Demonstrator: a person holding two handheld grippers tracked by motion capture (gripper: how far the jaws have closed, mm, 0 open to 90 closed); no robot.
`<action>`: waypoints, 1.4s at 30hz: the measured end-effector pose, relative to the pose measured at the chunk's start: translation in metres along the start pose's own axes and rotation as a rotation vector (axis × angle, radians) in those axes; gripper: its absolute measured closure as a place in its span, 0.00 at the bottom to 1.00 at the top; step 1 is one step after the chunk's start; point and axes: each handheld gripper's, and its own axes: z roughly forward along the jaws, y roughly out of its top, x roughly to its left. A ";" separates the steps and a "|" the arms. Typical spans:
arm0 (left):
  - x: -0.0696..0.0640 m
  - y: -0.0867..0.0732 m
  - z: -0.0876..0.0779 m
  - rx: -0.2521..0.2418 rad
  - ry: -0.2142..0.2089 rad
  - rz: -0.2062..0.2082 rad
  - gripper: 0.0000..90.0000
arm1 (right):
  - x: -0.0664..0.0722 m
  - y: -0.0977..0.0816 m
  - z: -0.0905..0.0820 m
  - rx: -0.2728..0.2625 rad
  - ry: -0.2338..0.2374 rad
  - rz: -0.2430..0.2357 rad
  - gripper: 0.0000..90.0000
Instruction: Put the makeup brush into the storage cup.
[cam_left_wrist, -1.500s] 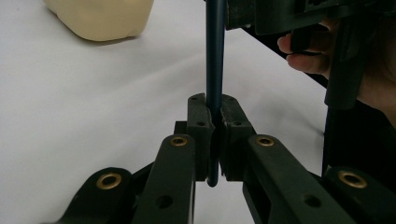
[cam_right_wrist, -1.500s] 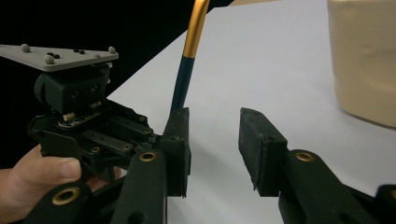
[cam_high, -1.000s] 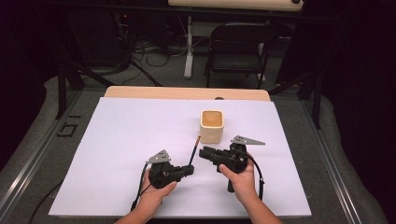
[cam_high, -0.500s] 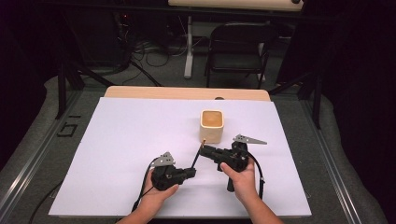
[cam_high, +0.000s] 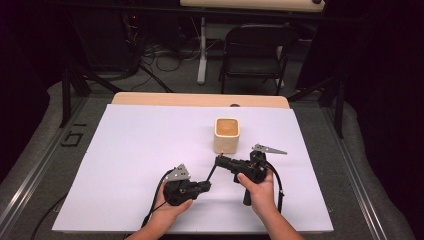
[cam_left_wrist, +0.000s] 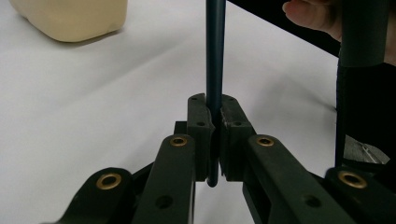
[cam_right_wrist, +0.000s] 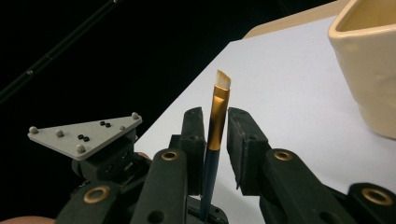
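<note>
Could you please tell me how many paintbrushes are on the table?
1: a slim dark-handled paintbrush with a gold ferrule, spanning between the left gripper and right gripper, in front of the cream square cup.

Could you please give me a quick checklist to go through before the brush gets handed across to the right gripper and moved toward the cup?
1. Left gripper clamped on the paintbrush handle: ok, pads pressed on it.
2. Right gripper around the brush's ferrule end: ok, brush stands between its jaws.
3. Right gripper gripping firmly: not ok; the jaws have just been closing, but a gap shows on one side.
4. Bristles free of the pads: ok, they stick out past them.
5. Cup upright and open on the table: ok.
6. Cup's contents: cannot tell.
</note>
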 end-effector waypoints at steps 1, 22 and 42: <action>0.000 0.000 0.000 0.000 -0.001 0.000 0.94 | -0.001 0.000 0.001 -0.010 0.006 0.008 0.86; -0.001 0.000 0.001 0.000 -0.003 0.000 0.94 | -0.002 -0.001 -0.001 -0.011 0.019 0.024 0.93; 0.009 0.000 -0.009 -0.021 0.080 -0.051 0.57 | 0.003 0.003 -0.008 -0.037 -0.065 -0.105 0.94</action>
